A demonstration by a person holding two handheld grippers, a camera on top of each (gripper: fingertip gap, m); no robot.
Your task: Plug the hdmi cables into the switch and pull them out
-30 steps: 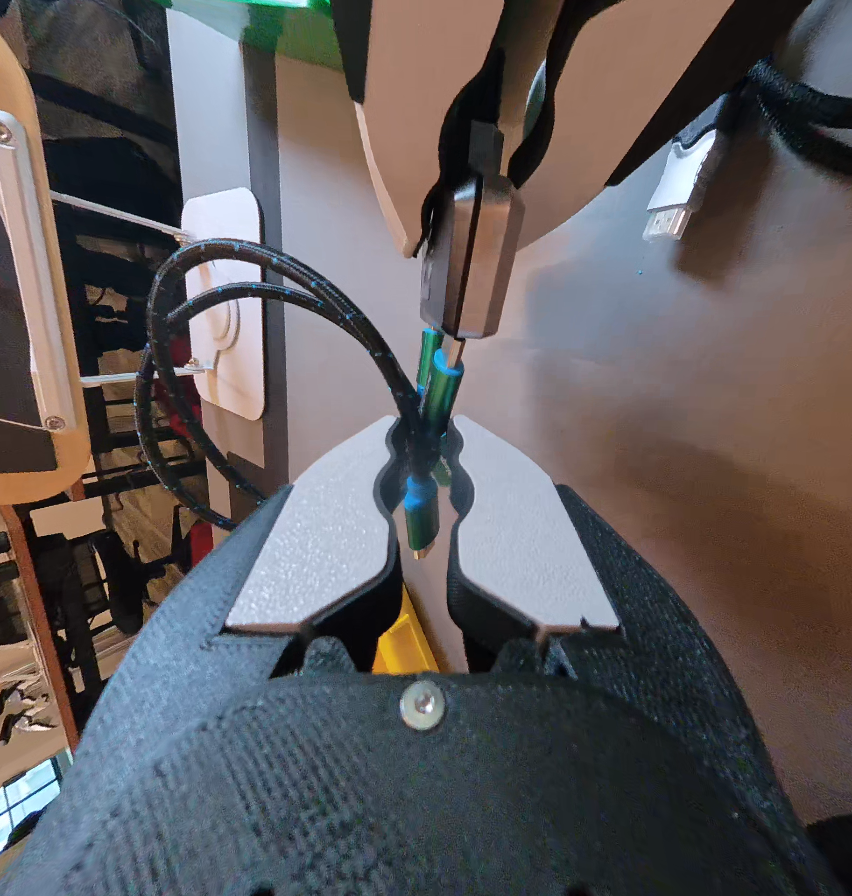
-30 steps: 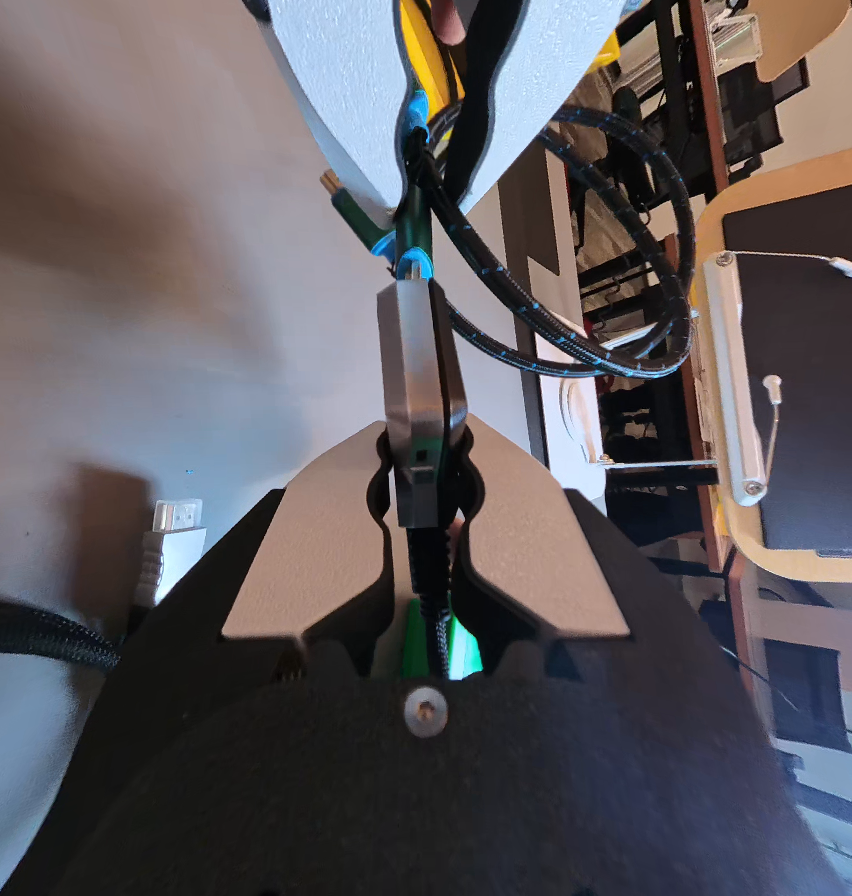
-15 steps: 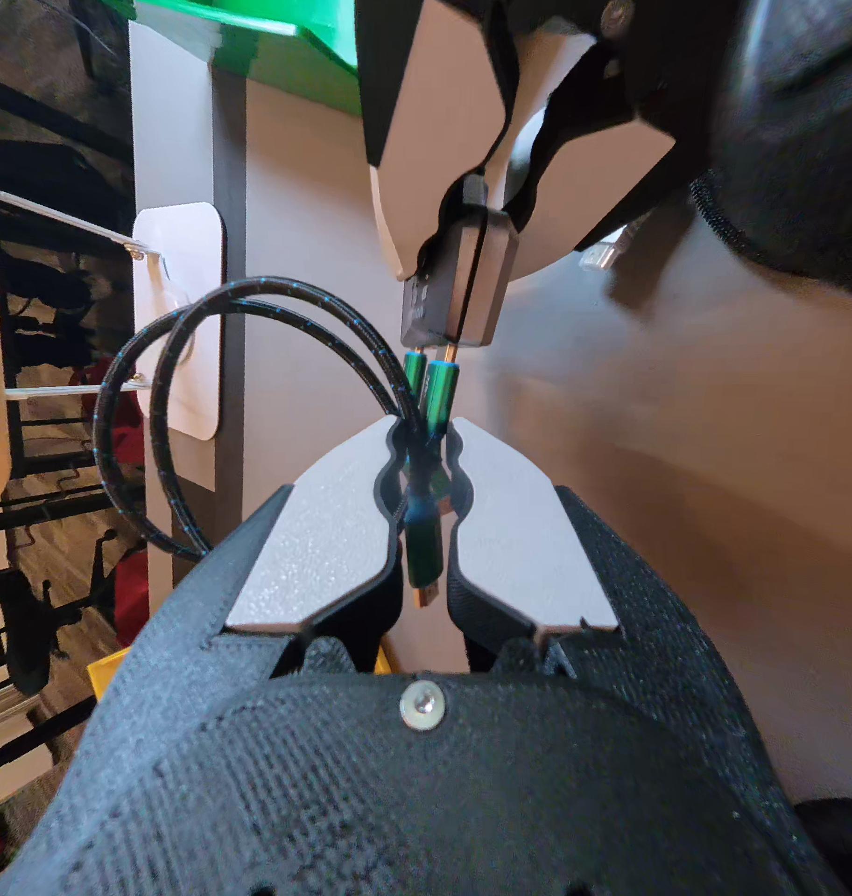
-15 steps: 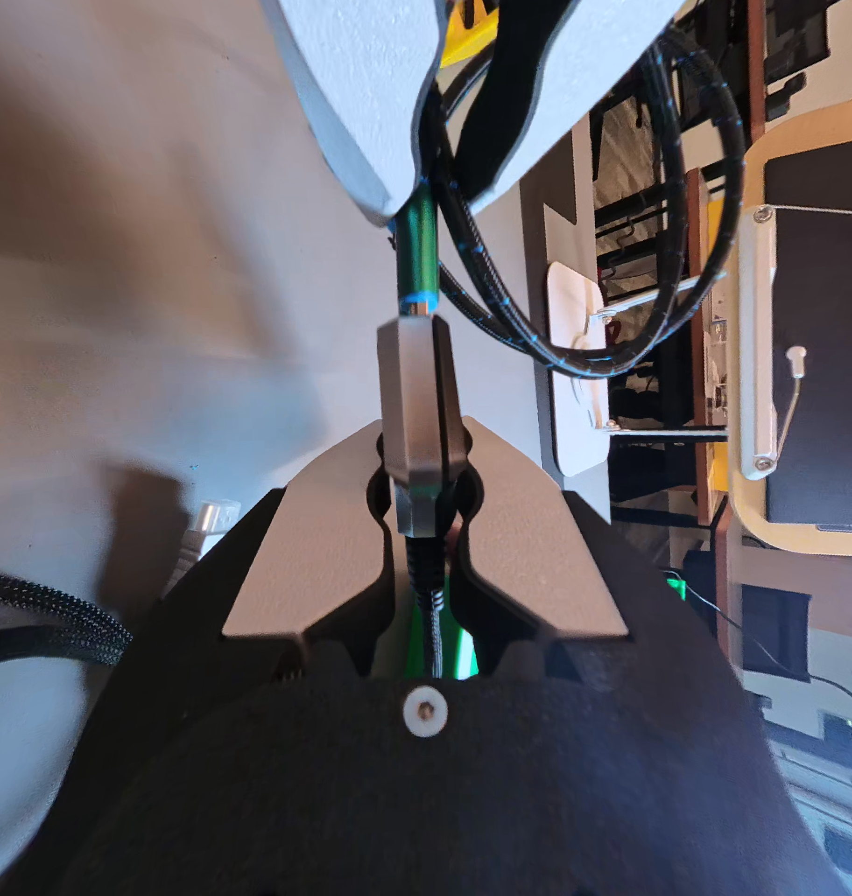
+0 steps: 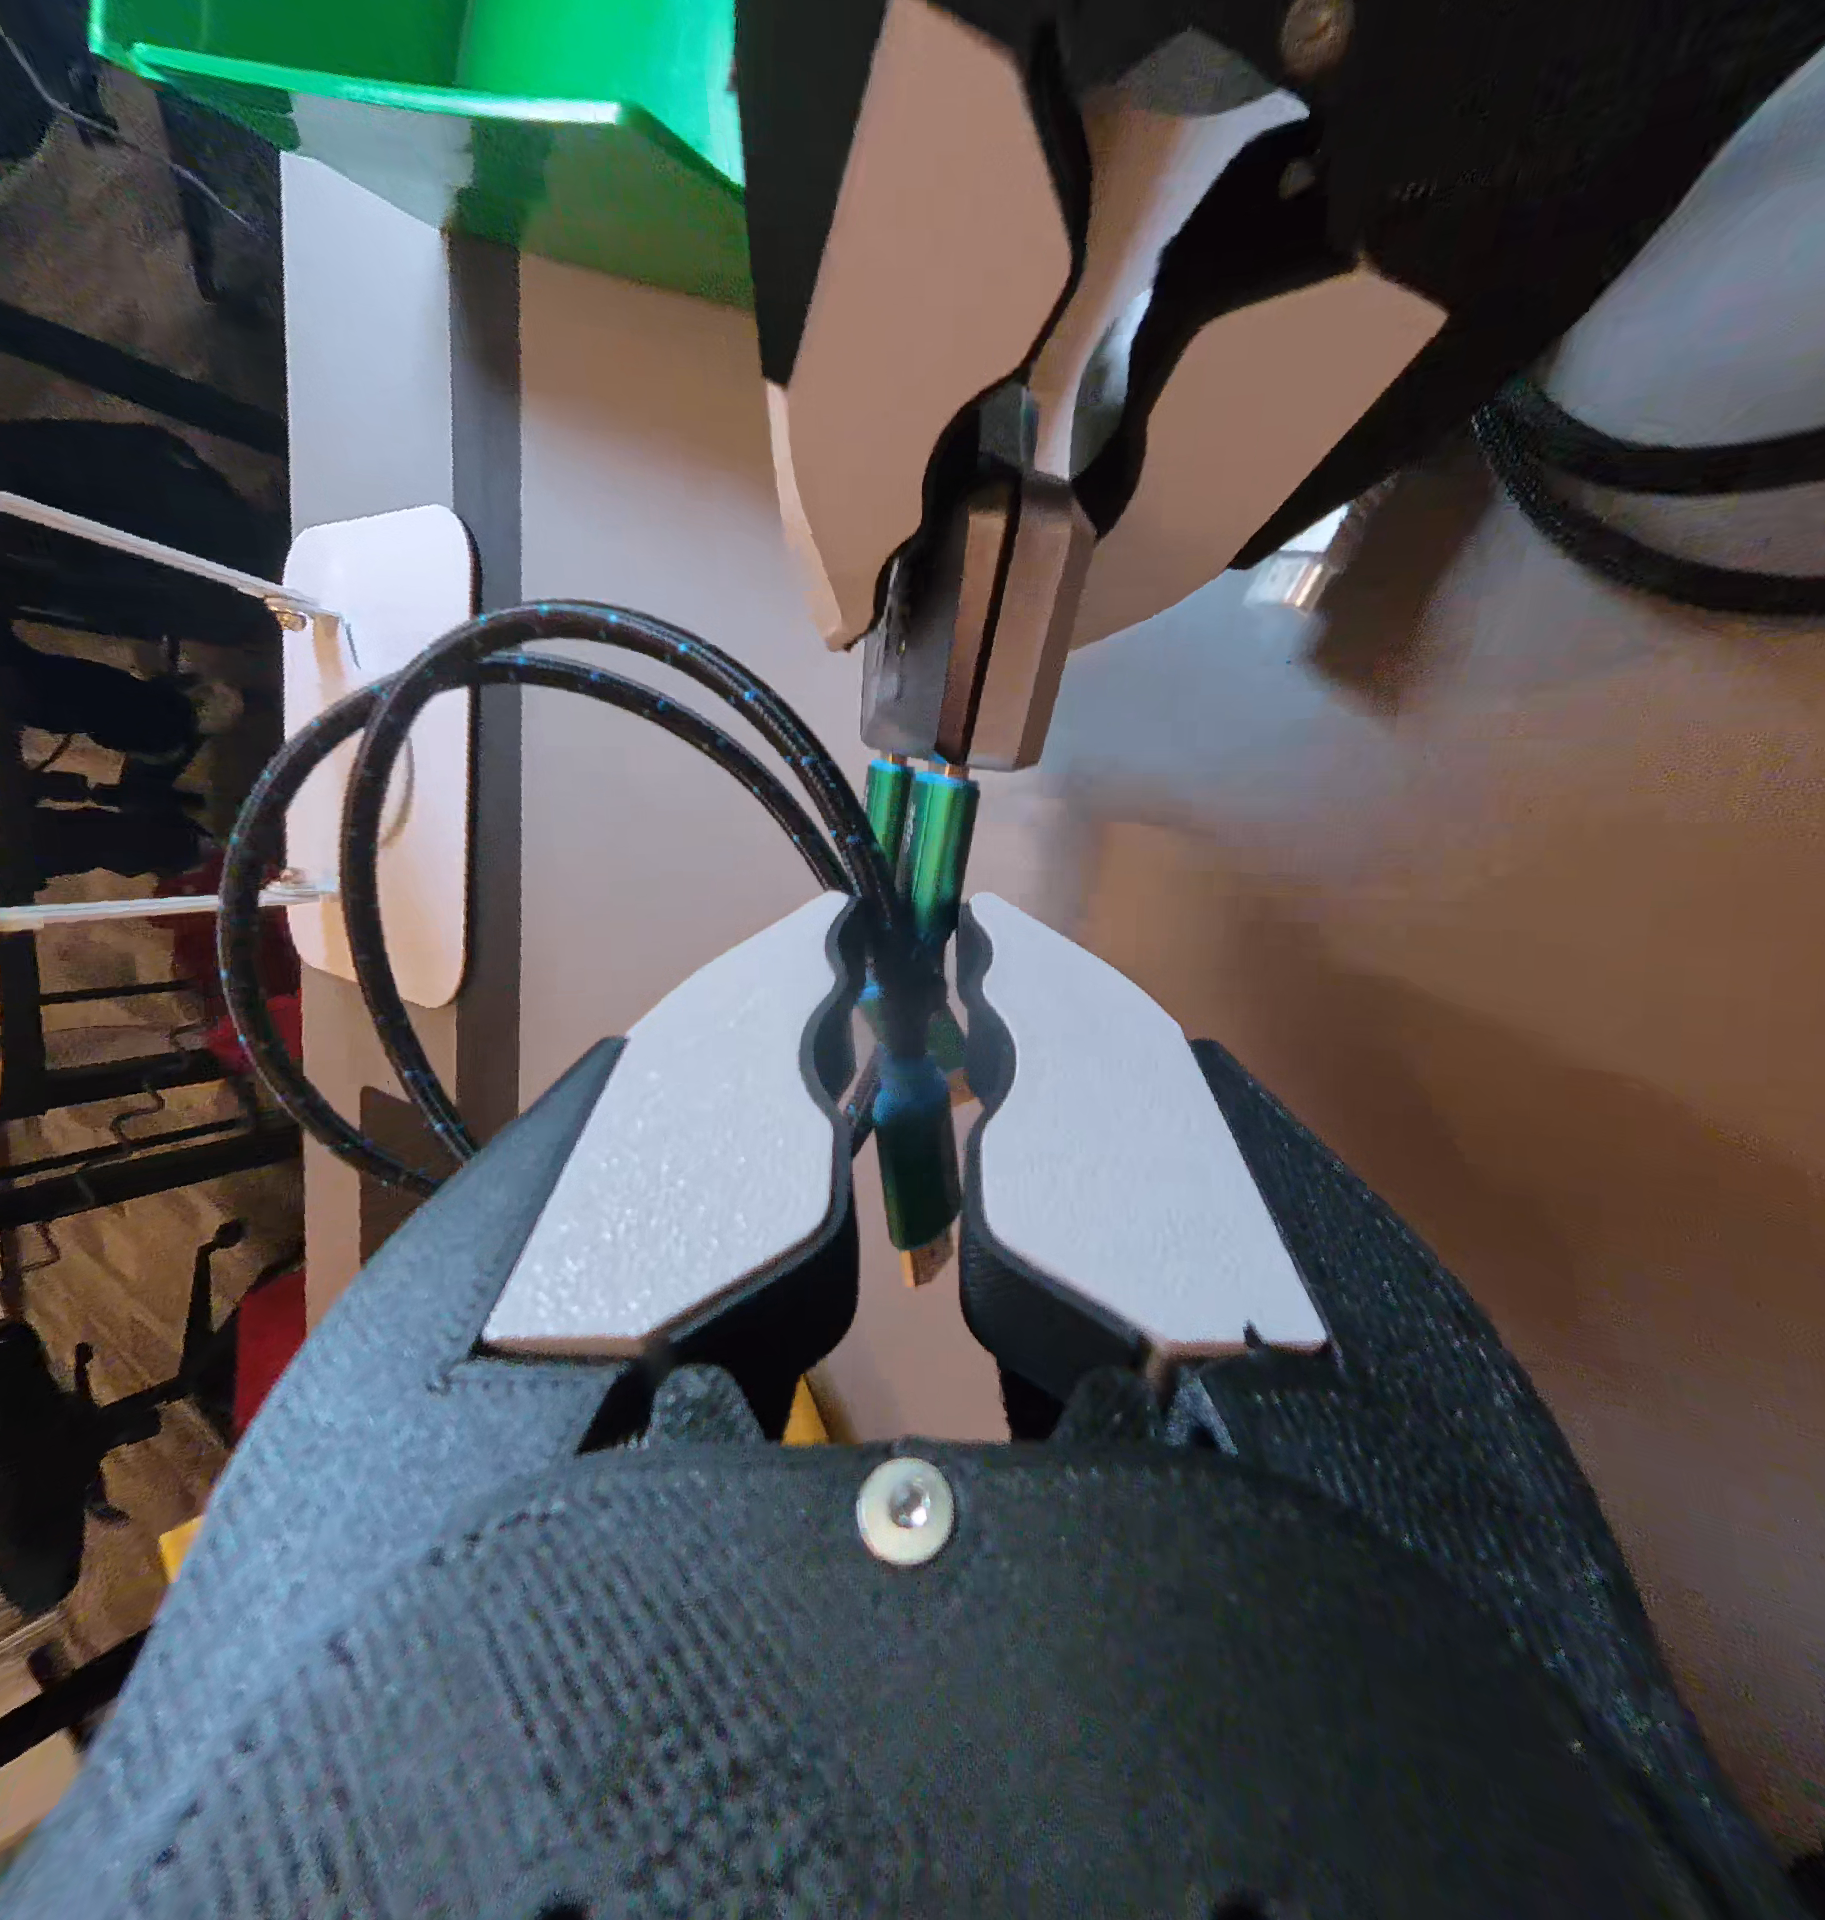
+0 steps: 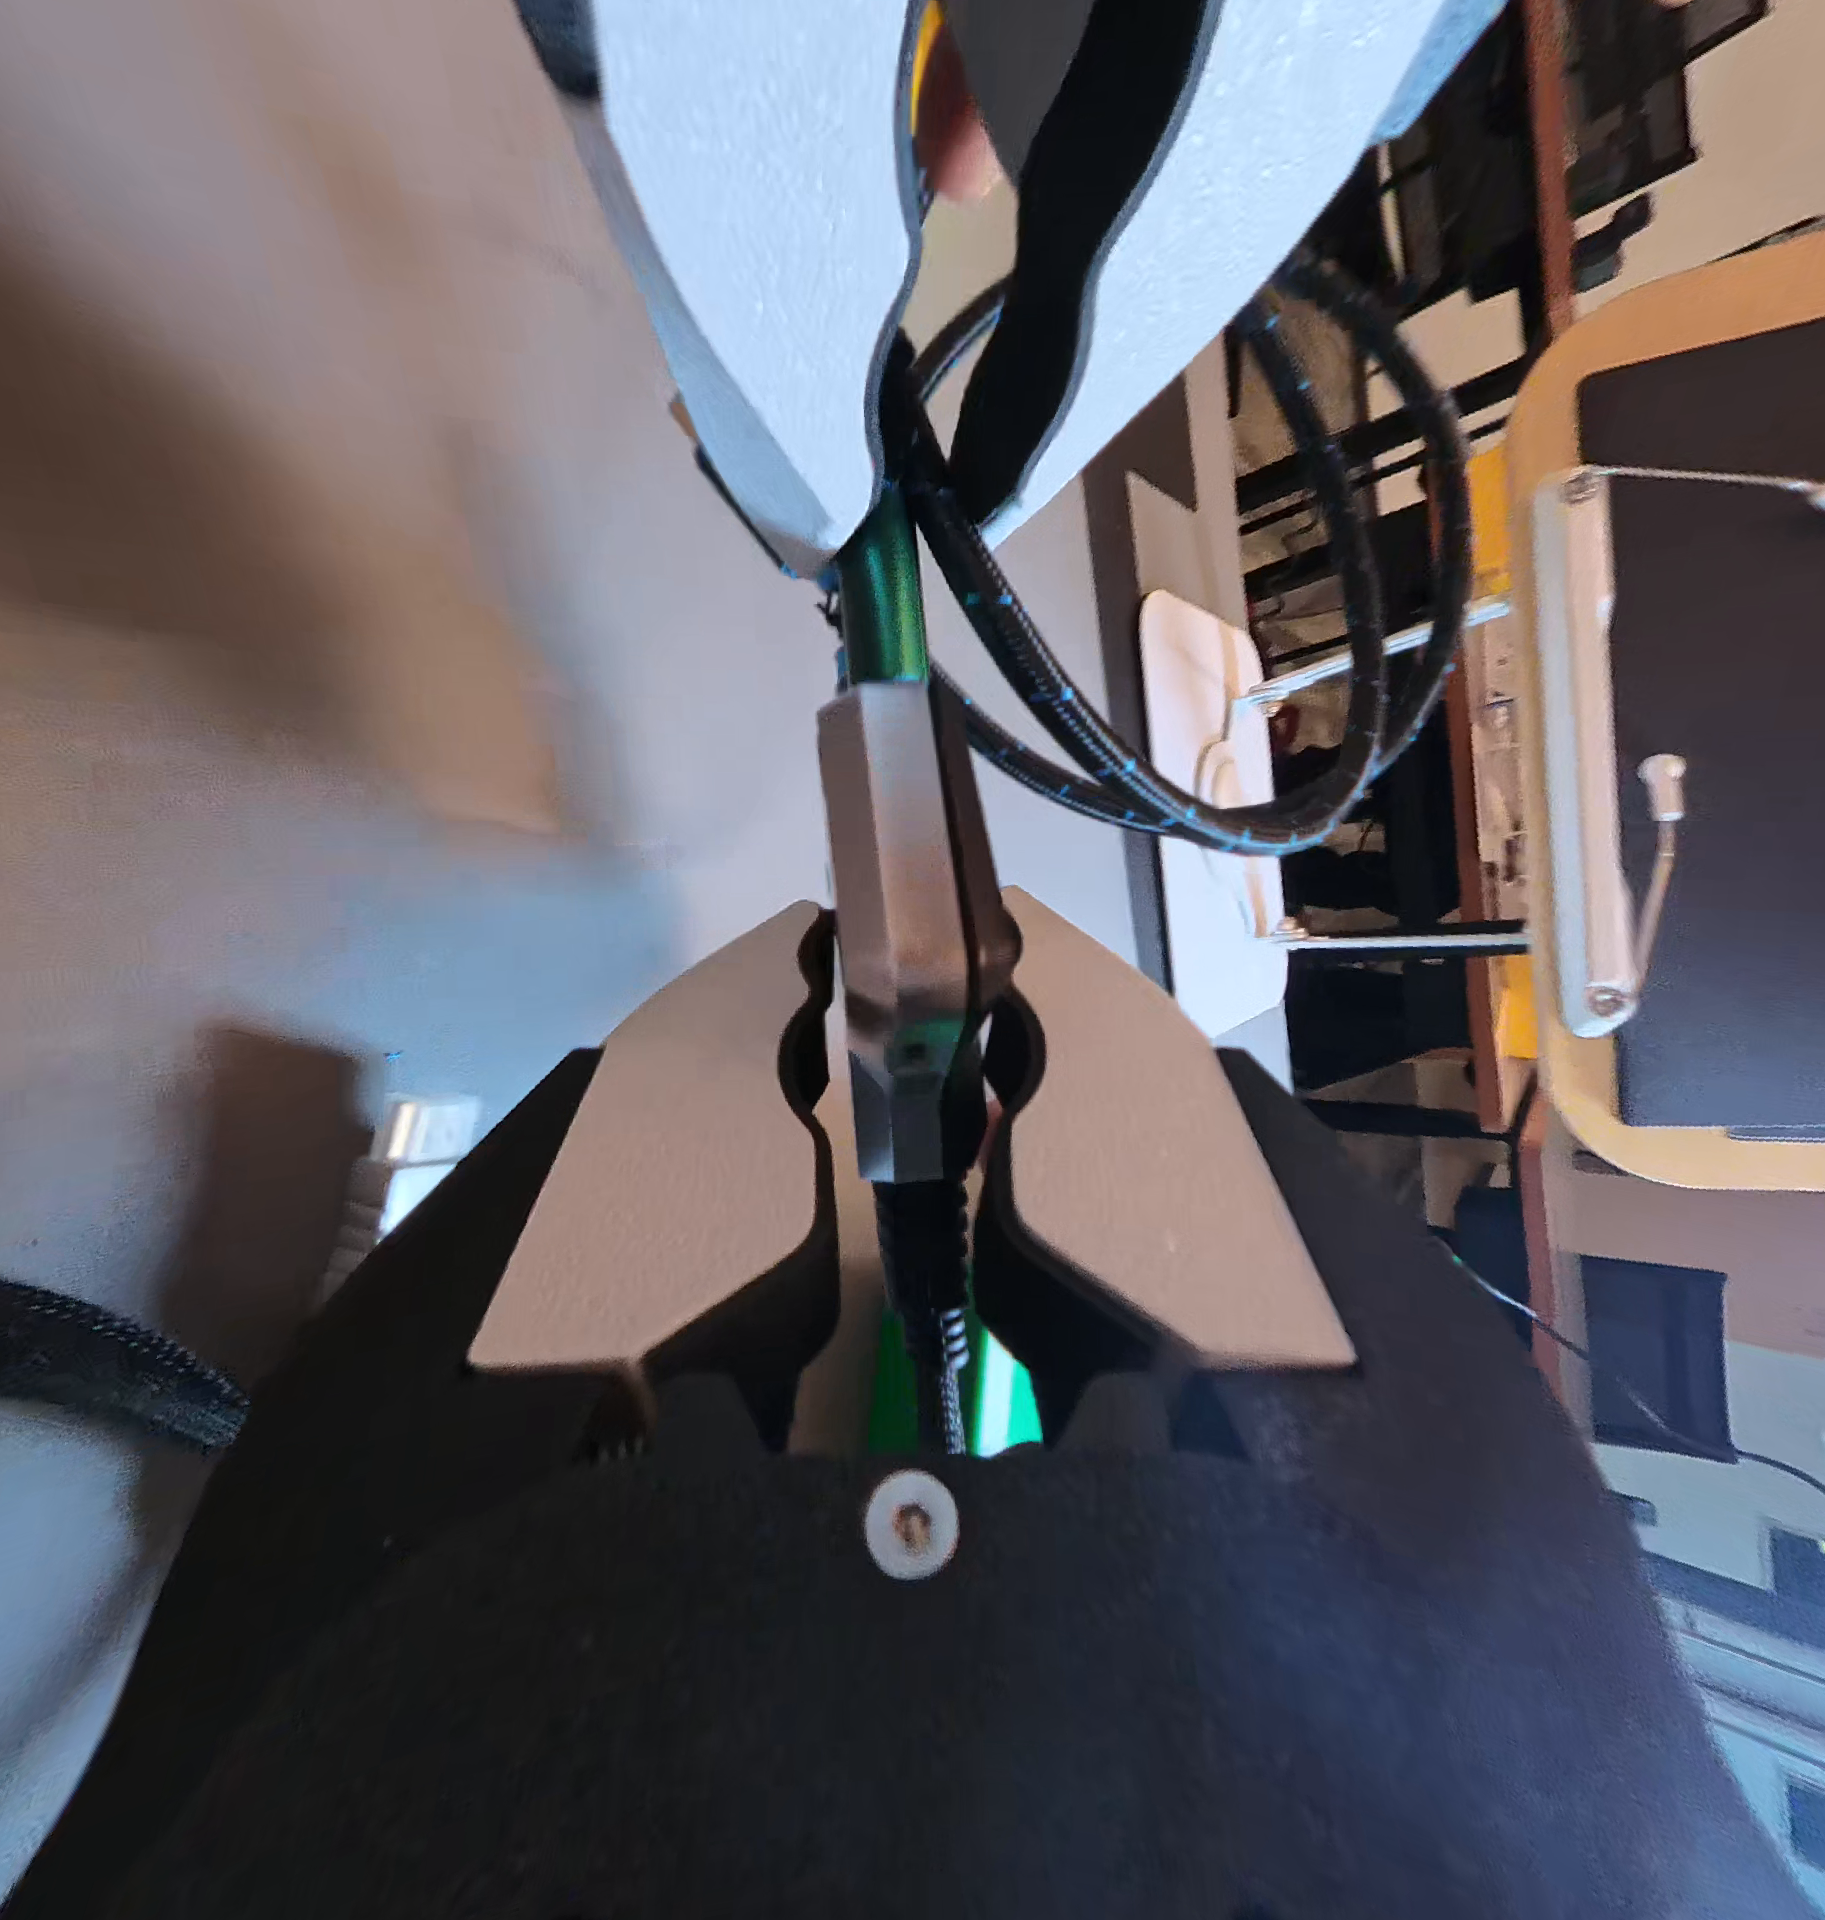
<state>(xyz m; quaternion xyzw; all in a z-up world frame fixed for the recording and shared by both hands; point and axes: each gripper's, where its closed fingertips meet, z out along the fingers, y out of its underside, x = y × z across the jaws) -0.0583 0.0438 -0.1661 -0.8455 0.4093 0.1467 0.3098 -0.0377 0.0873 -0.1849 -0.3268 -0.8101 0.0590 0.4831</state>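
My right gripper (image 6: 908,935) is shut on a small grey metal switch (image 6: 887,831), held in the air with its ports facing away from me. My left gripper (image 5: 908,935) is shut on black braided hdmi cables (image 5: 368,831) just behind their green plugs (image 5: 934,831). Two green plugs sit side by side in the switch (image 5: 981,644), with thin gold rims still showing. A third green plug (image 5: 918,1164) points back between my left fingers. In the right wrist view the left gripper (image 6: 887,488) pinches a green plug (image 6: 882,613) directly above the switch.
The tan table (image 5: 1459,1091) lies under both grippers. A white hdmi plug (image 6: 409,1132) on a thick black braided cable (image 6: 87,1371) lies on it. A green bin (image 5: 534,135) stands at the far end. A white plate (image 5: 388,748) hangs by the table edge. My right fingertips sit around 6 centimetres from my left ones.
The green plugs have gone deeper into the switch, so less gold tip shows. Both grippers have shifted and turned a little while keeping their holds.
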